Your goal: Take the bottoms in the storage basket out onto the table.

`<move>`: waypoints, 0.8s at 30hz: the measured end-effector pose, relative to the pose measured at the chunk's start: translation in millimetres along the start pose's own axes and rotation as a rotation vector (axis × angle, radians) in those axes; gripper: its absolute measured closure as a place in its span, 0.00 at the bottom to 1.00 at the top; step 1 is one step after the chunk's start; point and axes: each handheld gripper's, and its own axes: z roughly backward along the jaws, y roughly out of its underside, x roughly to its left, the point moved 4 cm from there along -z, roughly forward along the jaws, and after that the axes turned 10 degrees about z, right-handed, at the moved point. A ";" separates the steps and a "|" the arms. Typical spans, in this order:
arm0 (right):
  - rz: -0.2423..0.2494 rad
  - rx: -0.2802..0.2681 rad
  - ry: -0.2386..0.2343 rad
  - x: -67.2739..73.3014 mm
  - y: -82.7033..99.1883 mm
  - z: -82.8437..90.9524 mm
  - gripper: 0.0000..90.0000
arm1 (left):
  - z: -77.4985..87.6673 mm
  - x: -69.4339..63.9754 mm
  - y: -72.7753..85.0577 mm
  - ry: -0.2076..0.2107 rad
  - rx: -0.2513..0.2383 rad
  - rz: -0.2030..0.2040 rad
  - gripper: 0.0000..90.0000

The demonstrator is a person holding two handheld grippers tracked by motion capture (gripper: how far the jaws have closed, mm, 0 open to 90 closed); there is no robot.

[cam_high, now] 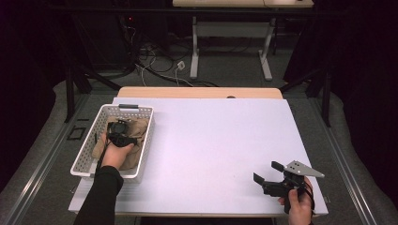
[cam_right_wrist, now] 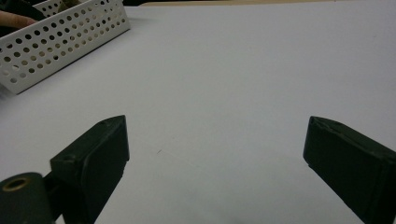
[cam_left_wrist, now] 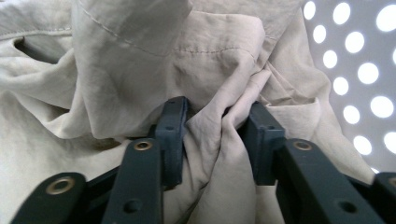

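A crumpled beige cloth (cam_high: 137,127) lies in a white perforated basket (cam_high: 126,108) at the table's left. My left gripper (cam_high: 120,133) reaches down into the basket. In the left gripper view a bunched fold of the cloth (cam_left_wrist: 140,56) stands between the two jaws, and both pads press on it at the left gripper (cam_left_wrist: 215,109). My right gripper (cam_high: 266,171) hovers low over the table's front right corner, pointing left. Its jaws stand wide apart with nothing between them, as the right gripper view shows at the right gripper (cam_right_wrist: 217,135).
The white table top (cam_high: 211,140) stretches between basket and right hand. The basket wall (cam_right_wrist: 60,42) appears at the far left of the right gripper view. Behind the table, cables (cam_high: 155,61) lie on the floor near another table's white legs (cam_high: 195,51).
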 end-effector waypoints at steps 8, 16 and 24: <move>0.001 0.002 0.001 -0.8 0.5 -0.2 0.07 | 0.7 -2.6 -0.8 -0.010 0.001 -0.022 0.80; -0.002 0.010 0.003 -1.4 1.0 -0.5 0.09 | 3.2 -2.2 -2.6 -0.005 0.002 -0.010 0.84; 0.002 0.016 0.006 -1.7 1.6 -1.2 0.10 | 5.8 -2.1 -3.5 -0.004 -0.010 -0.004 0.88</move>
